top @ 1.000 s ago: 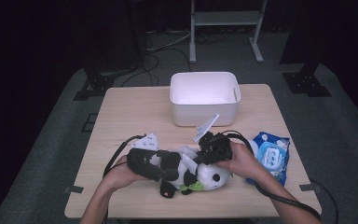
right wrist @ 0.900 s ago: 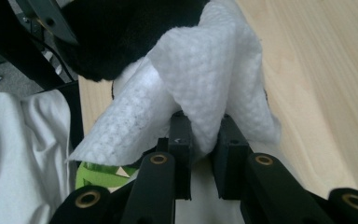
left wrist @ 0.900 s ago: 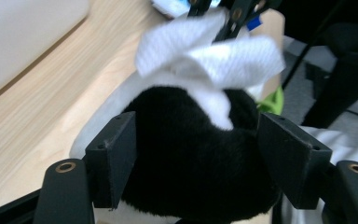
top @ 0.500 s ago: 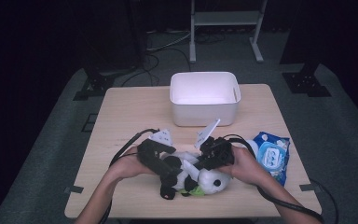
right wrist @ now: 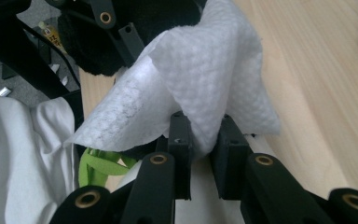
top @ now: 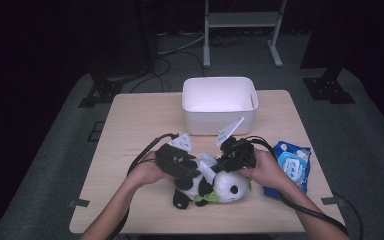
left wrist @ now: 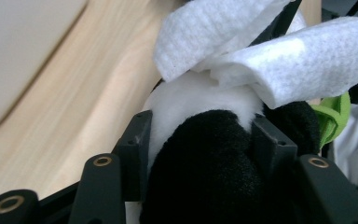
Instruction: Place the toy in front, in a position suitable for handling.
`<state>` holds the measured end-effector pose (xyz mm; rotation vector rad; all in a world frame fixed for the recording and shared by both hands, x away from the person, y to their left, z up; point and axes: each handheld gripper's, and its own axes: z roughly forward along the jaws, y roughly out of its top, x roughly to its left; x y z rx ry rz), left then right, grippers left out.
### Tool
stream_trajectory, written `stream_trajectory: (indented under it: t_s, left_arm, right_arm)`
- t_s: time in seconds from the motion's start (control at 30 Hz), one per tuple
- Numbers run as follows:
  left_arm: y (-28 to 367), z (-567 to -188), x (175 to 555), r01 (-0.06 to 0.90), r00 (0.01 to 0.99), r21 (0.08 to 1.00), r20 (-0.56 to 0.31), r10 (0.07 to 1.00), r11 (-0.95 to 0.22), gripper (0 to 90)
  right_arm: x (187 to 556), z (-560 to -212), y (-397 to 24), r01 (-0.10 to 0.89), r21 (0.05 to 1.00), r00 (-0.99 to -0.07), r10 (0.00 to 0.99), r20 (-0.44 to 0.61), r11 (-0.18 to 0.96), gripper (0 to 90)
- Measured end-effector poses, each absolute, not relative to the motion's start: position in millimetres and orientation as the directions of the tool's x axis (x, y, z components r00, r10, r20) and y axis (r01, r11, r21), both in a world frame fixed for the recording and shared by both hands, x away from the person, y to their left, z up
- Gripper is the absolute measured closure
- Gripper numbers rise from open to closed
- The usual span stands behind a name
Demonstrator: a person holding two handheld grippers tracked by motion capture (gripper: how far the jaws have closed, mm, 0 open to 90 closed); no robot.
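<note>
A black-and-white panda plush (top: pixel 225 189) lies on the wooden table (top: pixel 130 130) near its front edge. My left gripper (top: pixel 192 172) comes in from the left; its jaws have just been closing and now press on the panda's black limb (left wrist: pixel 214 177), with its pads (left wrist: pixel 137 140) on either side. My right gripper (top: pixel 223 162) is beside the panda's head, shut on a white wet wipe (right wrist: pixel 200 79). The wipe (left wrist: pixel 270 60) drapes over the panda's white body just ahead of the left jaws. A green leaf (right wrist: pixel 98 165) is on the plush.
A white plastic bin (top: pixel 219 102) stands behind the grippers at mid-table. A blue pack of wipes (top: pixel 291 165) lies at the right, next to the right hand. Cables trail from both grippers toward the front edge. Bare wood lies to the left.
My left gripper has shifted right and away from the front edge onto the panda, and its jaws have closed on the black limb. The right gripper and its wipe have stayed in place.
</note>
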<state>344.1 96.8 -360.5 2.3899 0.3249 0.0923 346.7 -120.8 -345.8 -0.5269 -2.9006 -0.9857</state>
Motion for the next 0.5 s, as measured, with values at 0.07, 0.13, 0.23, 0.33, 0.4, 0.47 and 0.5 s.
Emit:
stream_trajectory:
  t_s: [0.07,0.13,0.23,0.33,0.4,0.47,0.5]
  left_arm:
    - [95,-357,347,0.184,0.967,0.669,0.009,0.256,-0.72,48.1]
    - [92,-354,350,0.147,0.967,0.663,0.061,0.249,-0.734,48.4]
    - [88,-349,357,0.103,0.956,0.643,0.146,0.253,-0.759,49.1]
    - [87,-346,364,0.07,0.941,0.619,0.218,0.258,-0.782,49.0]
    - [88,-350,363,0.063,0.943,0.621,0.218,0.25,-0.781,47.9]
    - [92,-356,361,0.063,0.946,0.629,0.209,0.246,-0.775,46.9]
    - [98,-359,358,0.08,0.947,0.662,0.184,0.265,-0.745,46.5]
  right_arm:
    - [348,-345,-121,0.321,0.587,-0.943,0.306,0.129,0.743,78.2]
    - [351,-341,-121,0.321,0.587,-0.941,0.319,0.11,0.743,78.2]
    - [364,-336,-124,0.339,0.594,-0.931,0.351,0.1,0.73,78.2]
    - [373,-333,-125,0.351,0.593,-0.926,0.363,0.104,0.725,78.2]
    - [379,-331,-125,0.36,0.584,-0.923,0.371,0.106,0.728,78.2]
    - [383,-330,-126,0.358,0.597,-0.921,0.376,0.101,0.718,78.2]
    - [383,-331,-125,0.363,0.595,-0.919,0.38,0.103,0.717,78.2]
